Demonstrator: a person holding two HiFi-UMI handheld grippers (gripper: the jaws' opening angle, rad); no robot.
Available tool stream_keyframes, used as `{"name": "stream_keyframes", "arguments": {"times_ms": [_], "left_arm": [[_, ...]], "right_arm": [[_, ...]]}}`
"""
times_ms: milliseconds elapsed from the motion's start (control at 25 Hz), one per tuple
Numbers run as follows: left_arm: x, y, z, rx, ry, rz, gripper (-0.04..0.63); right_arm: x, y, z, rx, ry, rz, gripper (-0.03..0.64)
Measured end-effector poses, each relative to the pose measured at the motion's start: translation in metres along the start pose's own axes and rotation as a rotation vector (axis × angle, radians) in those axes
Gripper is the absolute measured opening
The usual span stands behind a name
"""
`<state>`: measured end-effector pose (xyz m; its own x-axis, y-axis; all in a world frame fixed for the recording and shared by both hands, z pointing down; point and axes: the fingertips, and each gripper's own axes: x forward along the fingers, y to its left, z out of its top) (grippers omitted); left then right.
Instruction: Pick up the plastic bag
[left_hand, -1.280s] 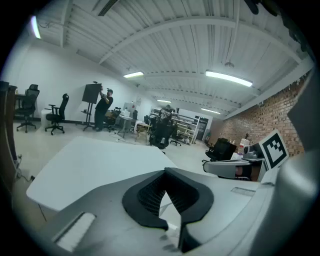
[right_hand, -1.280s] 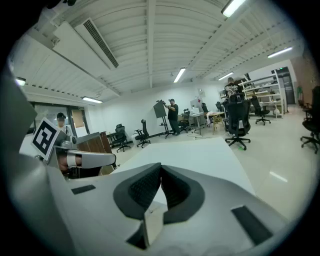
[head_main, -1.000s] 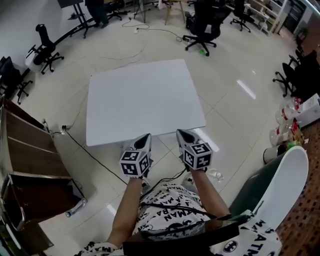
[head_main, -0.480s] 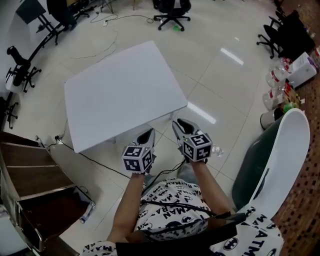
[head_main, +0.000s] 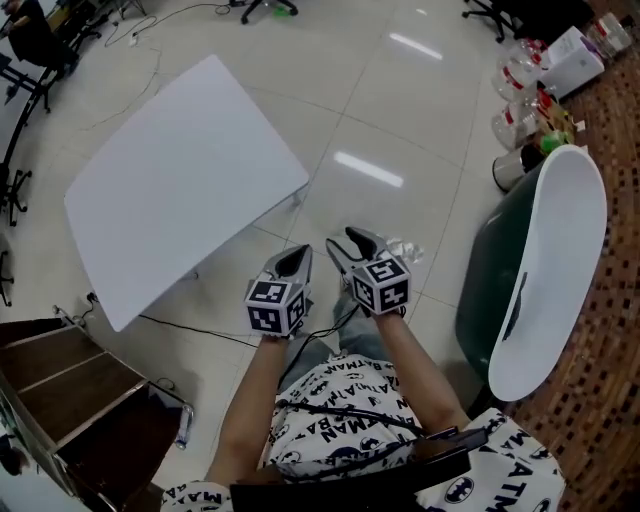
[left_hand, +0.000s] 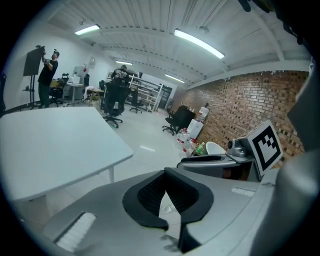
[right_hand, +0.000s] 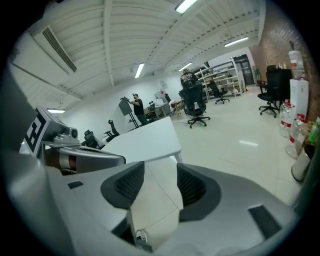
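- The plastic bag (head_main: 405, 249) is a small, crumpled, clear wad lying on the pale tiled floor (head_main: 400, 130), not on any furniture. It sits just beyond and to the right of the right tongs (head_main: 340, 240), apart from them.
- It looks very light, thin and limp. I judge it will collapse under any pinch, may slide on the glossy tile if nudged sideways, and will rustle and drape rather than hold a shape. It is not fragile, but it is slippery when only a thin fold is caught.
- The best hold is probably a raised crease or bunched ridge on top of the wad. Coming down over it and clamping several layers at once should work better than scraping at a flat edge against the floor.
- The right tongs stand apart, having just been opening. Only bare floor tiles show between the pads, and the bag is not between them yet.
- The left tongs (head_main: 298, 254) sit just beside the right ones. Their tips appear to meet, and nothing is gripped.
- Both tongs point forward and somewhat down toward the floor.
- Further out, a bare white table (head_main: 180, 180) stands to the left, well apart from the bag. A large white-rimmed dark shell (head_main: 545, 270), possibly a seat, stands to the right.
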<state>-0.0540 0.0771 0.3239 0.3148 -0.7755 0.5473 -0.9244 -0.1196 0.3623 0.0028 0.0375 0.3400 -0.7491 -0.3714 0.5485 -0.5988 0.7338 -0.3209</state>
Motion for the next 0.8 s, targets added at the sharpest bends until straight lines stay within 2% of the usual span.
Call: {"name": "stream_keyframes", "arguments": {"times_ms": [320,560,800], "left_arm": [[0.105,-0.027,-0.052,-0.025,0.135,-0.052,0.000],[0.180,-0.017,-0.102,-0.060,0.224,-0.057,0.000],[0.260,0.000,-0.173,-0.061,0.337,-0.071,0.000]], "right_arm": [[0.017,-0.111,-0.089,0.057,0.164,-0.088,0.245],[0.055,-0.185,-0.161,0.052,0.296,-0.120,0.247],[0.112,-0.256,-0.245,0.048,0.402,-0.146,0.247]]}}
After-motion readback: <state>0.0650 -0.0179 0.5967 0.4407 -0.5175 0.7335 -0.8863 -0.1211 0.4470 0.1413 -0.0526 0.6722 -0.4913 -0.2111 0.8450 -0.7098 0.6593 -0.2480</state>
